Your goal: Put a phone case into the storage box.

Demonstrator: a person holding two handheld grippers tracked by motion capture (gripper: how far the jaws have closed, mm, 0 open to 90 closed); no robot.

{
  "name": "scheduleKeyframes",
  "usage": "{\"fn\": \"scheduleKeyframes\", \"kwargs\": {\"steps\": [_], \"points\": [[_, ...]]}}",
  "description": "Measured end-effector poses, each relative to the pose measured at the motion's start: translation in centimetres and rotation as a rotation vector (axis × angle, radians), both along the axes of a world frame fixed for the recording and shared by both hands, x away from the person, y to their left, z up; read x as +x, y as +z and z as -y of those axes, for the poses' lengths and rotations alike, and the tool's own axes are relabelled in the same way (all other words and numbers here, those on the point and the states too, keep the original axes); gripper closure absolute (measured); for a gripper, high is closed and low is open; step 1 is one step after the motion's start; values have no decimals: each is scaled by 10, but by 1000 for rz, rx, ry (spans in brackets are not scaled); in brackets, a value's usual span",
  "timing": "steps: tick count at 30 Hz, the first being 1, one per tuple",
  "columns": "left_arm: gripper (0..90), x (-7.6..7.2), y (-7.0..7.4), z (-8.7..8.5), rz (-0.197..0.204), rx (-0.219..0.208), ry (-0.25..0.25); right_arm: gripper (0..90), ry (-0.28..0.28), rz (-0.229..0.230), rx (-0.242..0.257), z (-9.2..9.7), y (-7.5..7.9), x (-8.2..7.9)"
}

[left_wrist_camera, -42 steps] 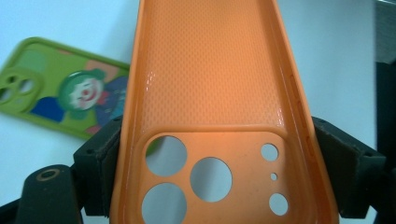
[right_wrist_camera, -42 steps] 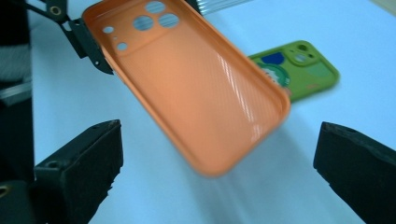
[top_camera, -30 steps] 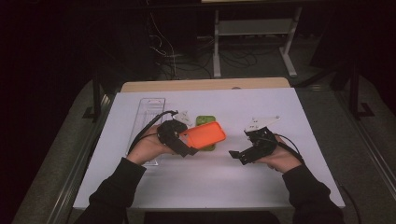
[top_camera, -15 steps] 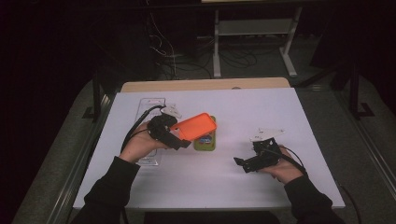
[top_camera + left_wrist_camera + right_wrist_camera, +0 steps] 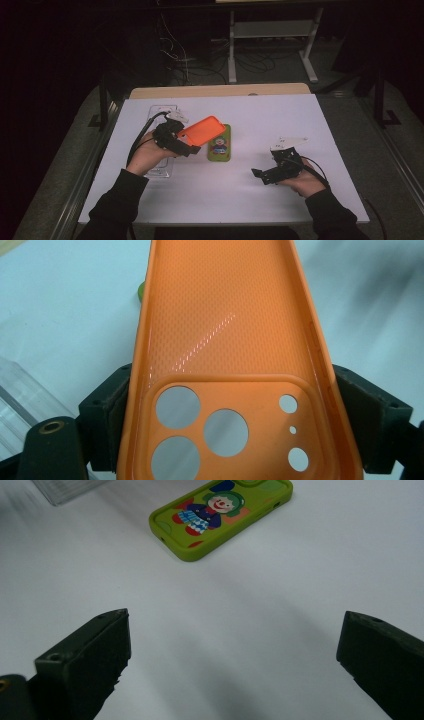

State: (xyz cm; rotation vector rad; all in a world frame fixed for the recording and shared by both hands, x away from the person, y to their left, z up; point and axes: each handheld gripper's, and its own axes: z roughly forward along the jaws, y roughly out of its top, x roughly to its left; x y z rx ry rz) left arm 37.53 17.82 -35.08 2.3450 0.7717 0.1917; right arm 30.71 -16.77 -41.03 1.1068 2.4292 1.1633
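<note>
An orange phone case point(image 5: 202, 130) is held above the table, inner side facing the left gripper view, its camera cut-outs point(image 5: 225, 431) near the jaws. My left gripper point(image 5: 186, 144) is shut on its camera end; the case point(image 5: 230, 340) sits between both black jaws. A green phone case with a cartoon clown point(image 5: 220, 143) lies flat on the white table, just right of the orange one, and appears ahead in the right gripper view point(image 5: 222, 515). My right gripper point(image 5: 260, 175) hovers low over the table at the right, open, with nothing between its jaws point(image 5: 227, 660).
A clear plastic tray point(image 5: 161, 115) lies on the white table sheet point(image 5: 260, 115) at the left, under the left hand. Beyond the table's wooden far edge point(image 5: 220, 90) stand a metal frame point(image 5: 272, 30) and loose cables on a dark floor.
The left gripper has carried the orange case leftward, uncovering the green clown case. The right gripper has drawn back toward the near right side of the table.
</note>
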Motion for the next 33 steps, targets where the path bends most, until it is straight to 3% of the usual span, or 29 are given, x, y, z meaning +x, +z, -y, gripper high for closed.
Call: {"fn": "scheduleKeyframes", "kwargs": {"steps": [5,8,13,18,22,25,33], "points": [[157,-4,-2,5,-4,-14,39,4,-25,5,27,-9,2,4],[157,-5,-3,9,-6,-18,43,5,-22,39,24,-17,3,7],[157,-6,-4,11,-8,-22,37,5,-24,56,44,-26,3,14],[157,-6,-4,12,-11,-24,32,4,-20,93,17,-34,2,17],[157,-6,-5,14,-13,-19,23,4,4,148,-28,-39,2,18],[157,-7,-5,15,-16,-22,25,4,34,211,-99,-42,3,16],[157,-7,-6,17,-18,-14,11,4,75,328,-209,-50,2,8]]}}
